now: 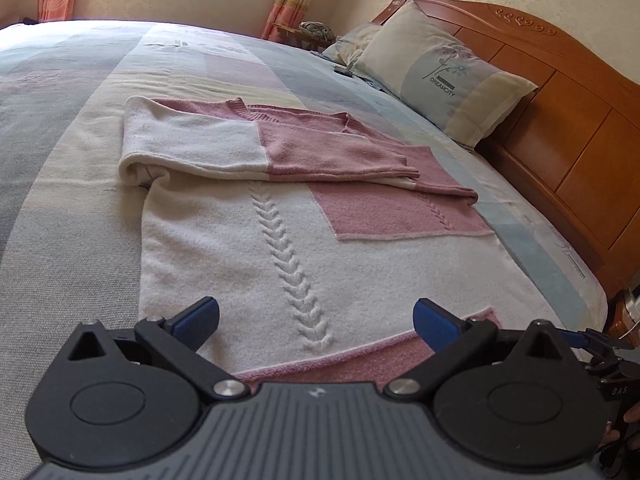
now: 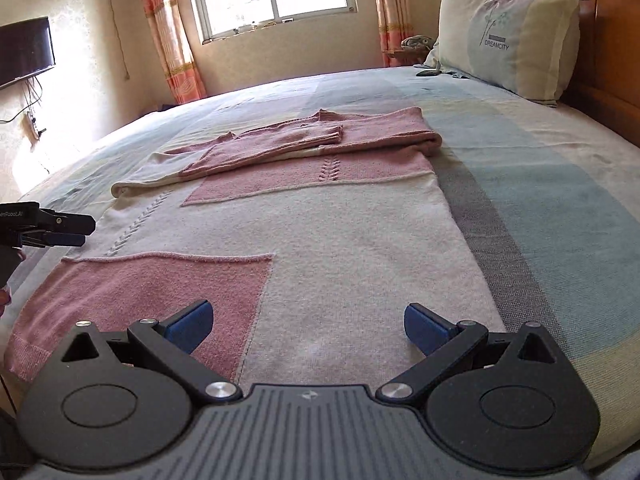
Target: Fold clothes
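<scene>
Your left gripper (image 1: pixel 316 320) and right gripper (image 2: pixel 308 324) both have their jaws spread wide, holding nothing. The pink-and-white sweater (image 2: pixel 320 216) lies flat on the bed (image 2: pixel 540 200), sleeves folded across its chest, hem nearest you.

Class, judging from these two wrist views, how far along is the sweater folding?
Done: both sleeves of the pink and white knitted sweater are folded across its chest. In hand: nothing; the left tool and right tool are open at the hem. Left: folding the body up.
</scene>
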Demonstrator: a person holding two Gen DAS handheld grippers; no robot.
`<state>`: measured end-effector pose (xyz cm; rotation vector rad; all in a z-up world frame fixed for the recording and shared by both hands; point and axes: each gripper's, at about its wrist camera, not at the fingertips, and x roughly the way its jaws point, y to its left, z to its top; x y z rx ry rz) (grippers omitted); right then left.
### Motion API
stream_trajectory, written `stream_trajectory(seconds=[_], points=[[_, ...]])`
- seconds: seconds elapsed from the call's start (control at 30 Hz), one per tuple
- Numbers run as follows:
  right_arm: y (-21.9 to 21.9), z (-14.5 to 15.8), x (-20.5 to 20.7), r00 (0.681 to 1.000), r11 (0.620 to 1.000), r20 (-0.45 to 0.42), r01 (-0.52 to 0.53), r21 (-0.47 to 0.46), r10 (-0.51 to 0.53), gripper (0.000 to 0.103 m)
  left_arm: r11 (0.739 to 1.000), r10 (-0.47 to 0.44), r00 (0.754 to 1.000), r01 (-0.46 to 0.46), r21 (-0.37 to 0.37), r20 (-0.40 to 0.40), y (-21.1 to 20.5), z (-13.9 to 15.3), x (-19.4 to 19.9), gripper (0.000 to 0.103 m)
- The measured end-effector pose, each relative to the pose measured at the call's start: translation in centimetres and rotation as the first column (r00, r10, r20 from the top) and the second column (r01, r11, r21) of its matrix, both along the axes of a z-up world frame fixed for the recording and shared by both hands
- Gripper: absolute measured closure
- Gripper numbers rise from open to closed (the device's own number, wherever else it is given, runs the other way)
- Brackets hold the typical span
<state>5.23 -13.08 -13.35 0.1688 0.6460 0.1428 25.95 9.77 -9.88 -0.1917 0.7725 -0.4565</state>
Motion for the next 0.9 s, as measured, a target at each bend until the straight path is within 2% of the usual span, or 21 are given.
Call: stream_trajectory(seconds=[0.03, 0.13, 0.23, 0.33, 0.47, 0.5, 0.6, 0.7, 0.8, 0.87, 0.9], points=[[-0.1, -0.2, 0.1, 1.000, 1.000, -0.006, -0.001, -0.005, 0.001, 0.000, 1.000, 0.000, 1.000, 0.000, 0.031, -0.008, -0.5, -0.3, 0.3, 0.001], [0.0, -0.6, 0.1, 1.000, 0.999, -0.007, -0.009, -0.042, 0.009, 0.000, 0.991, -0.014, 0.999, 0.008, 0.133, 0.045, -2.1, -0.8, 0.2, 0.001], [0.2, -0.8, -0.2, 1.000, 0.996, 0.002, -0.027, -0.083, 0.027, 0.000, 0.984, -0.026, 0.995, 0.007, 0.179, 0.100, -2.6, -1.3, 0.0, 0.001], [0.3, -1.1, -0.4, 0.999, 0.993, 0.009, -0.030, -0.118, 0.031, 0.000, 0.969, -0.034, 0.993, 0.004, 0.246, 0.117, -3.6, -1.4, -0.3, 0.001], [0.4, -1.2, -0.6, 0.999, 0.989, 0.015, -0.034, -0.147, 0.036, 0.000, 0.962, -0.019, 0.993, -0.013, 0.273, 0.114, -4.8, -0.7, -1.1, 0.001], [0.4, -1.2, -0.6, 0.999, 0.988, 0.017, -0.035, -0.154, 0.038, 0.000, 0.962, -0.037, 0.993, 0.004, 0.272, 0.115, -5.3, -0.5, -1.7, 0.001], [-0.1, -0.9, -0.4, 1.000, 0.993, 0.002, -0.026, -0.119, 0.026, 0.000, 0.940, -0.116, 0.984, 0.064, 0.335, 0.137, -7.7, 0.8, -4.2, 0.001], [-0.7, -0.6, -0.2, 1.000, 0.998, -0.004, -0.005, -0.061, 0.004, 0.000, 0.877, -0.245, 0.956, 0.149, 0.458, 0.160, -10.5, 1.7, -7.7, 0.001], [-1.4, -0.2, -0.1, 1.000, 1.000, -0.009, 0.012, -0.004, -0.012, 0.000, 0.789, -0.357, 0.921, 0.207, 0.579, 0.158, -12.8, 2.1, -11.3, 0.001], [-2.3, 0.2, -0.3, 0.999, 0.998, 0.002, 0.042, 0.045, -0.042, 0.000, 0.762, -0.378, 0.915, 0.220, 0.609, 0.142, -13.5, 2.0, -13.2, 0.001], [-2.8, 0.4, -0.4, 0.998, 0.995, 0.008, 0.059, 0.075, -0.060, 0.000, 0.763, -0.375, 0.918, 0.228, 0.605, 0.126, -13.7, 1.9, -13.8, 0.001]])
